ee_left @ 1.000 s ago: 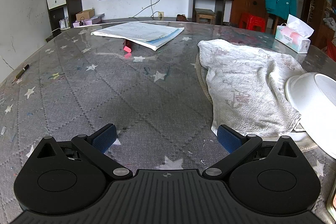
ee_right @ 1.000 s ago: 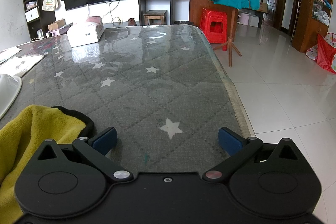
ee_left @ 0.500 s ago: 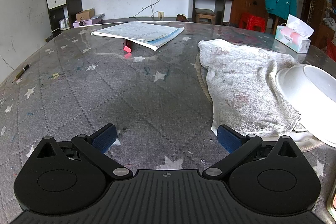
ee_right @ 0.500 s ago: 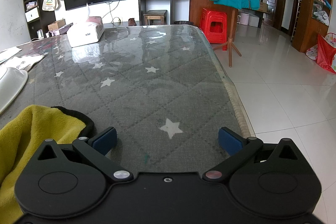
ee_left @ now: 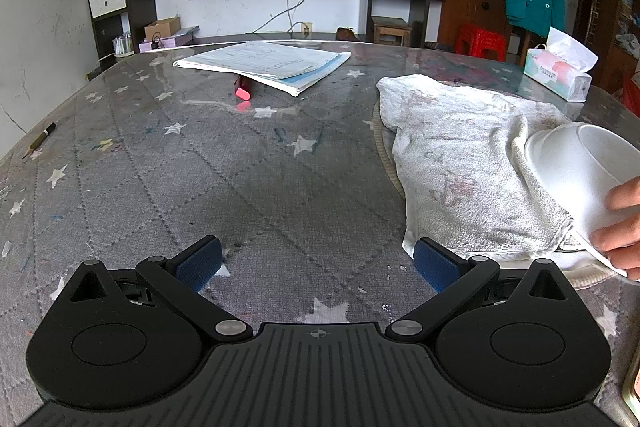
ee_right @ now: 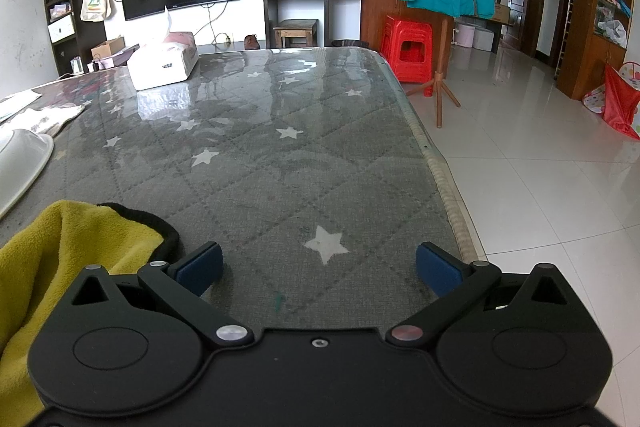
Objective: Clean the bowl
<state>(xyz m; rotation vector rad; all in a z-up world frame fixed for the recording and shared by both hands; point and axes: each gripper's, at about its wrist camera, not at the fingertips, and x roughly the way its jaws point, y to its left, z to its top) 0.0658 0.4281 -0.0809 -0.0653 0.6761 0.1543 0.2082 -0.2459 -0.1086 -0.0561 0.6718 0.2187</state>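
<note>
Left gripper (ee_left: pixel 318 259): released, fingers spread wide, nothing between them; it rests low over the table (ee_left: pixel 224 179), and you have it aimed at bare surface.
Right gripper (ee_right: pixel 319 269): also released and empty, pointing along the table toward the far edge and the tiled floor.
Bowl (ee_left: pixel 580 175): white, tipped on its side on the white towel (ee_left: pixel 460 155), to the right of your left gripper; a bare hand (ee_left: pixel 622 227) has fingers on its rim.
Yellow cloth (ee_right: pixel 48 259): just beside the left finger of your right gripper, apart from the pads.
Step in hand: judged as setup — no tool has yet taken bowl or cloth.
Advice: wait until the hand is off the bowl; then swing the left gripper right and clamp the rim, not the curved wall — which looks smooth and likely to slip. Turn the right gripper left and pinch a thick fold of cloth.
Left view only: the hand, the towel's spread, papers (ee_left: pixel 264 65).
Right view only: the cloth, the table edge; bowl rim barely visible at far left.
</note>
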